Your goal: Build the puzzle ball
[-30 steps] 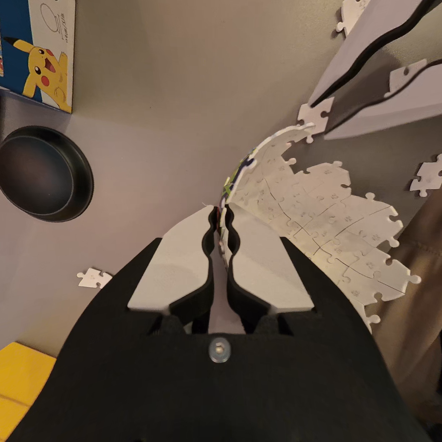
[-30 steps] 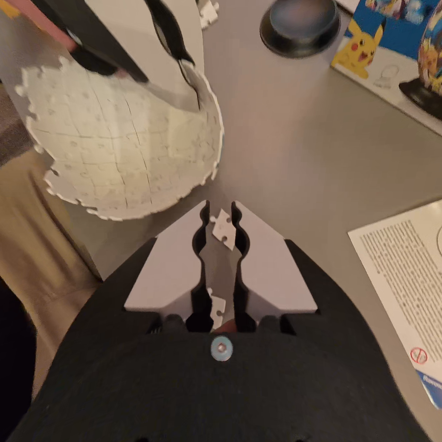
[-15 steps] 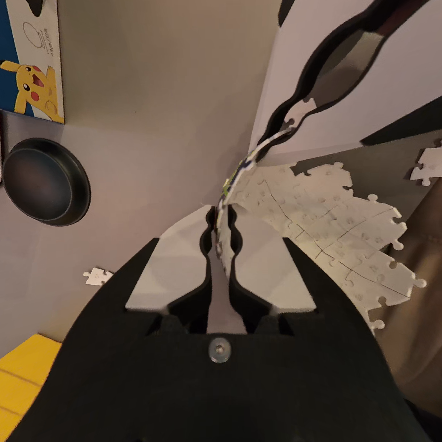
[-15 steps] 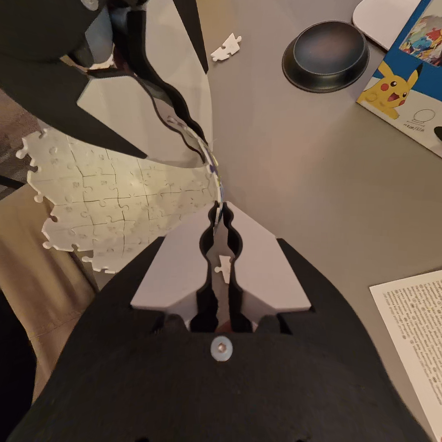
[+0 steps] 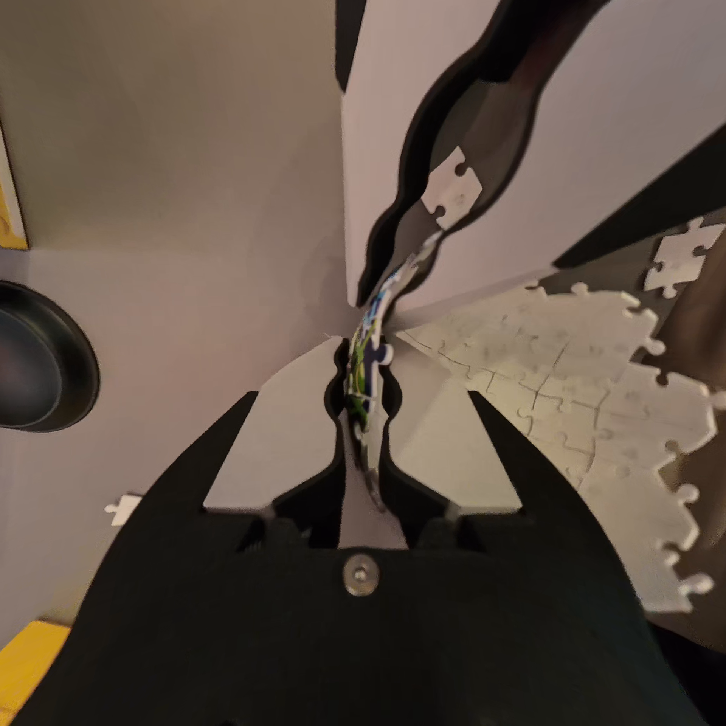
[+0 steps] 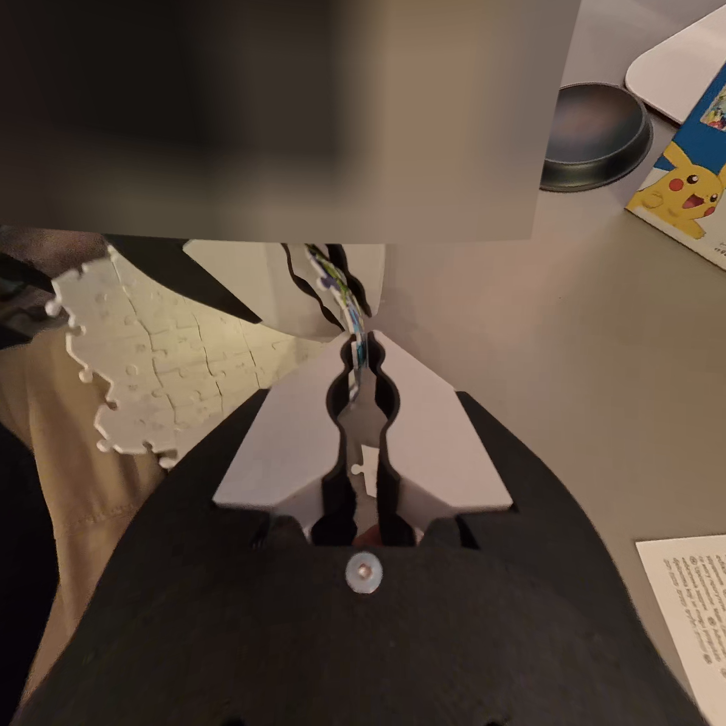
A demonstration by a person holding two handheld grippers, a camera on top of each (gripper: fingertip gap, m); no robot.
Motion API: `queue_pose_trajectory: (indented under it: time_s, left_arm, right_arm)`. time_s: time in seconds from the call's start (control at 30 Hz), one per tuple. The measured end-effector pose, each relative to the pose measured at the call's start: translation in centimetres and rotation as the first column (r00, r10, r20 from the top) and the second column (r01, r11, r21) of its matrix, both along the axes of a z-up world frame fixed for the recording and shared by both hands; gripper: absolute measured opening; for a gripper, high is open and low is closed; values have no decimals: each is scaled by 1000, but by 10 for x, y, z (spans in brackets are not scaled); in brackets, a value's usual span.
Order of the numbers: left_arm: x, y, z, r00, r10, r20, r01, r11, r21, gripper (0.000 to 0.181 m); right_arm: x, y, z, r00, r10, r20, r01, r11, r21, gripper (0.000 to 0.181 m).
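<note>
Here, both grippers (image 5: 363, 353) (image 6: 363, 341) pinch the partial puzzle ball's (image 5: 569, 412) rim.

Curved half-built puzzle ball (image 5: 558, 396), white inside, printed rim upward, pinched between both jaws

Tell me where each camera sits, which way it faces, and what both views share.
Left wrist view: mounted on the left claw, looking along its fingers down at the grey table; its jaws pinch the curved puzzle shell, with the right claw opposite.
Right wrist view: on the right claw, facing the left claw, with tan trousers at left.
Shared: the shell, both claws, the black round stand.
</note>
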State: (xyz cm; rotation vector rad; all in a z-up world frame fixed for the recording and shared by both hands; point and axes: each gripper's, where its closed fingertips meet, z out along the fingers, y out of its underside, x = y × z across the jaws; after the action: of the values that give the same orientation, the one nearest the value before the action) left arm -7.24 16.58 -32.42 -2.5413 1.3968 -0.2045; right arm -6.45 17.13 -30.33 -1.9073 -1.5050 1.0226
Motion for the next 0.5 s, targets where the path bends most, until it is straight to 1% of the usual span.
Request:
queue_pose_trajectory:
  time_s: [0.03, 0.17, 0.27, 0.33, 0.43, 0.5]
  left_arm:
    - [-2, 1, -1, 1000, 14, 1, -14, 1000, -10, 12]
    - [-8, 0, -1, 998, 43, -36, -45, 997, -62, 11]
    - [-19, 3, 0, 994, 67, -88, -76, 991, -112, 10]
    - [-29, 1, 0, 986, 46, -163, -70, 987, -144, 9]
    - [-40, 3, 0, 973, 34, -228, -80, 978, -194, 9]
    - [-42, 4, -2, 966, 24, -256, -83, 972, -220, 9]
  right_arm:
    - [0, 1, 2, 1000, -4, -7, 4, 1000, -15, 11]
    - [9, 10, 10, 1000, -22, -6, 22, 1000, -7, 14]
    - [25, 21, 9, 998, -45, 45, 46, 999, -16, 21]
    - [39, 23, 3, 994, -28, 103, 28, 1000, 5, 19]
    - [49, 18, 6, 996, 12, 92, -7, 999, -53, 21]
    - [59, 17, -3, 987, 44, 156, -42, 999, -17, 24]
